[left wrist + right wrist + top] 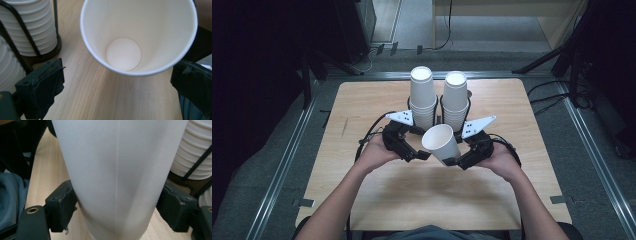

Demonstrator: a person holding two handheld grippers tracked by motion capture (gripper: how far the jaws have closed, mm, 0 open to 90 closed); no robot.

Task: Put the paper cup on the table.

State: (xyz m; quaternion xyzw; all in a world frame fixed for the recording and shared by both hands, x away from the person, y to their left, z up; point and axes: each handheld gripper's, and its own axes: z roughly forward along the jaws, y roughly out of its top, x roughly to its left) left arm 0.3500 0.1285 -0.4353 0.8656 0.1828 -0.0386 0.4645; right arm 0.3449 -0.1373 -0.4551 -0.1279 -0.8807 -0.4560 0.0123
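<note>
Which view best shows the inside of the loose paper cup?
The left gripper view: the paper cup faces it mouth-on, showing an empty bottom. The right gripper view shows its outer wall between the right tongs; the high view shows its tilted rim.

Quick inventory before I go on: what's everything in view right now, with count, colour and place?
Loose paper cup: one, white, tilted, at table centre, clamped near its base by the right gripper.
Cup stacks: two, white, in the holder at the table's far middle.
Cup holder: one, black wire on a dark base, around the stacks.
Table: one, light wood.
Cables: several, black, on the floor to the right.
Left gripper: one, black, open, facing the cup's mouth.
Right gripper: one, black, shut on the cup.
Hands: two, holding the grippers.
</note>
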